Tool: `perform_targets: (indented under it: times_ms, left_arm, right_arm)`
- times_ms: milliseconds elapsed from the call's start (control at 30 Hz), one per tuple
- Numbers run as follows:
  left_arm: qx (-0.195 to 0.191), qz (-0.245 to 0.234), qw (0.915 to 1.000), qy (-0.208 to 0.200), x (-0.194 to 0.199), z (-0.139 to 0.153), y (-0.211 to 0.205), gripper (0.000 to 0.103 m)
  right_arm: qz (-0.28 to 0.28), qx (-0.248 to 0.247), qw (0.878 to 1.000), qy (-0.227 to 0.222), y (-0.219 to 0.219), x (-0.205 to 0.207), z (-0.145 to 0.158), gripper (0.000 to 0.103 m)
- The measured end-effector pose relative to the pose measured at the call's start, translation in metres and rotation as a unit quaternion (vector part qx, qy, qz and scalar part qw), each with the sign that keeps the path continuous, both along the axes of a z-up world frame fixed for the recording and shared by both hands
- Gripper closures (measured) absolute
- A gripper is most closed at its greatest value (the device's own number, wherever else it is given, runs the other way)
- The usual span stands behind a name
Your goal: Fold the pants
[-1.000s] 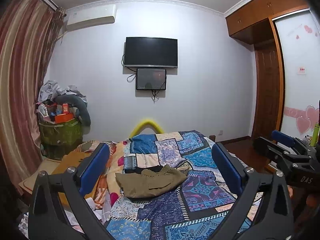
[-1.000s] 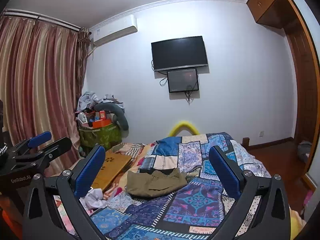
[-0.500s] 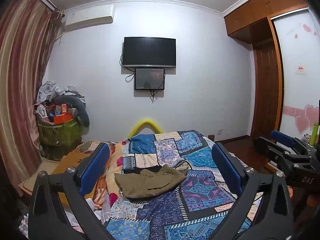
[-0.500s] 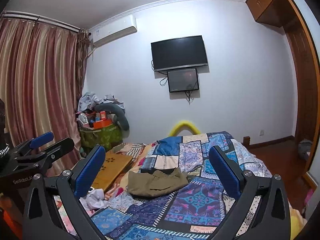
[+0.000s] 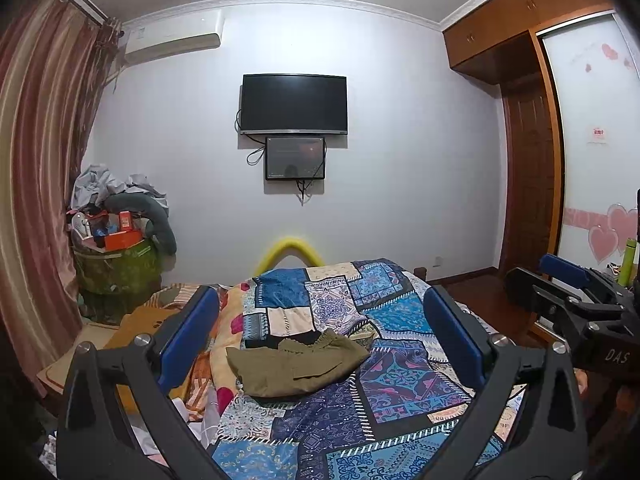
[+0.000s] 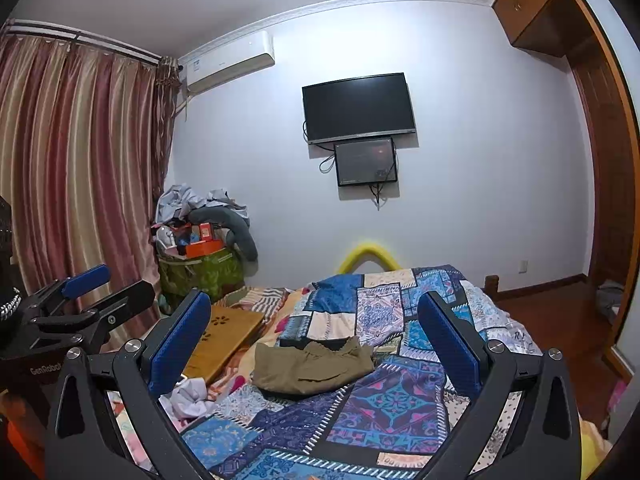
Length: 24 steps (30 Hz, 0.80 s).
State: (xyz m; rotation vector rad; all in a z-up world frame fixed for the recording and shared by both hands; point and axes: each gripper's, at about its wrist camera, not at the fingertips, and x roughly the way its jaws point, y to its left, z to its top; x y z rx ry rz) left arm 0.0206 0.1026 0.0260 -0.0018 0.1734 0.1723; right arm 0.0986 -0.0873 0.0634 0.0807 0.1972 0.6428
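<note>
Olive-brown pants [image 5: 296, 366] lie folded in a flat bundle on the patchwork bedspread [image 5: 400, 392], well ahead of both grippers. They also show in the right wrist view [image 6: 312, 368]. My left gripper [image 5: 320, 320] is open and empty, held above the near end of the bed. My right gripper [image 6: 314, 324] is open and empty too, beside it at the same height. The right gripper shows at the right edge of the left wrist view [image 5: 568, 292]; the left gripper shows at the left edge of the right wrist view [image 6: 86, 292].
A wooden lap table [image 6: 224, 334] lies on the bed's left side, with crumpled white cloth [image 6: 188, 394] near it. A green hamper [image 6: 200, 276] piled with boxes and clothes stands by the curtain. A TV [image 5: 294, 104] hangs on the far wall. A wooden wardrobe [image 5: 528, 152] stands right.
Both views have shifted only slightly. The pants lie as before and both grippers stay open.
</note>
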Motion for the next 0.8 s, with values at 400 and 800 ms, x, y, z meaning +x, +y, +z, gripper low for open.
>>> perform_targets:
  times_ms: [400,800]
  left_arm:
    - [-0.002,-0.001,1.0000,0.000,-0.0021,-0.0011,0.0023,0.000]
    - [0.003,-0.004,0.9999,0.013,0.0037,-0.0078,-0.0008,0.000]
  right_arm:
    - [-0.001,-0.001,1.000,-0.001,0.0008,0.0000,0.0004,0.000]
    - [-0.001,-0.004,1.000,0.001,-0.0025,0.0013,-0.0036,0.000]
